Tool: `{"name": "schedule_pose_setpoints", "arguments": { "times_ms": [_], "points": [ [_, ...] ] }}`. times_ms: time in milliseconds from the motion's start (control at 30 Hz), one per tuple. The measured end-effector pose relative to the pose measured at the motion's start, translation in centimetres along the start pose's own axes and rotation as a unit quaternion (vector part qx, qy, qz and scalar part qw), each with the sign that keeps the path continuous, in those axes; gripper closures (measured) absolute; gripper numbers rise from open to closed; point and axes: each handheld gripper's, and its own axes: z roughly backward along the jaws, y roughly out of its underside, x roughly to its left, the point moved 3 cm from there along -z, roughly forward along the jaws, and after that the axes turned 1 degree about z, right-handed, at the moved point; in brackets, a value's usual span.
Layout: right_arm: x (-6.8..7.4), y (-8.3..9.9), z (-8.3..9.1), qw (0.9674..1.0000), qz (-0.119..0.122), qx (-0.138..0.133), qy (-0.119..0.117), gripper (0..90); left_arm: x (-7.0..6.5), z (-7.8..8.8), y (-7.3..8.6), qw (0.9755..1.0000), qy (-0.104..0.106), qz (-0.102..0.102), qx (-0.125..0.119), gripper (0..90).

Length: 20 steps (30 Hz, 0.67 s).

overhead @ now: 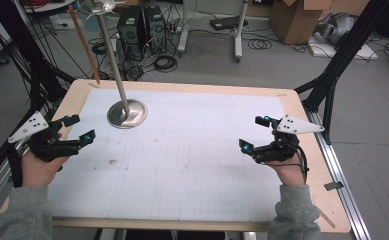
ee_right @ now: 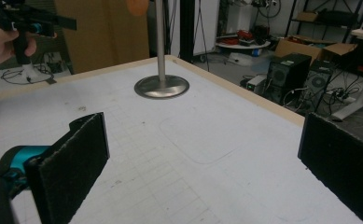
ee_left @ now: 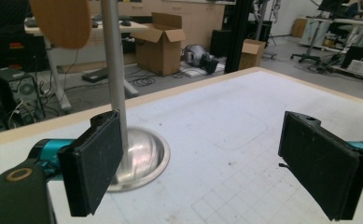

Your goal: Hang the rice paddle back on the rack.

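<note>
— Looking over the desk (overhead: 302, 165), we find one thing near either claw: the metal stand (overhead: 127, 113), its round base sitting flat toward the far left corner and its pole rising straight up from the base's middle.

— Which of our claws is closer to it?

— The left claw (overhead: 83, 128), clearly. It hovers by the left edge, just beside the base, while the right claw (overhead: 255, 133) hangs near the right edge, well apart from the stand with the whole bare mat between them.

— How do the jaws stand?

— Both spread wide and holding nothing. In the left gripper view the left claw (ee_left: 216, 163) has its two black pads far apart, and the stand (ee_left: 123, 140) lies ahead and off to one side, its pole passing just behind the one pad rather than between the two. In the right gripper view the right claw (ee_right: 207, 172) gapes just as wide, with the stand (ee_right: 162, 86) small and far ahead near the far edge.

— So what does the next move turn on?

— We judge it is the pole's upright axis. Our left claw would need to shift sideways until the pole sits between the pads, then close across it level, since the pole is offset, not centred.
</note>
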Motion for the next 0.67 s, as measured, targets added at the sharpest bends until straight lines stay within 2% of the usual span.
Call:
{"name": "schedule_pose_setpoints", "arguments": {
  "times_ms": [167, 333, 467, 533, 667],
  "points": [
    [-0.2, 0.1, -0.1, 1.0, -0.001, 0.001, 0.001, 0.3, -0.2, 0.3, 1.1, 0.9999, -0.011, -0.001, 0.004, 14.5],
    [-0.3, 0.3, -0.2, 1.0, -0.001, 0.003, 0.008, 0.3, -0.2, 0.7, 1.5, 0.9997, -0.02, 0.011, -0.003, 14.5],
    [-0.4, 0.6, -0.4, 0.9999, -0.004, 0.009, 0.009, 0.3, -0.3, 1.0, 1.4, 0.9996, -0.025, 0.013, -0.001, 14.5],
    [-0.4, 0.6, -0.5, 0.9999, -0.005, 0.012, 0.009, 0.3, -0.4, 1.1, 1.2, 0.9996, -0.023, 0.013, -0.01, 14.5],
    [-0.3, 0.6, -0.4, 0.9999, -0.003, 0.007, 0.007, 0.4, -0.6, 0.9, 1.2, 0.9996, -0.025, 0.012, -0.007, 14.5]
  ]
}}
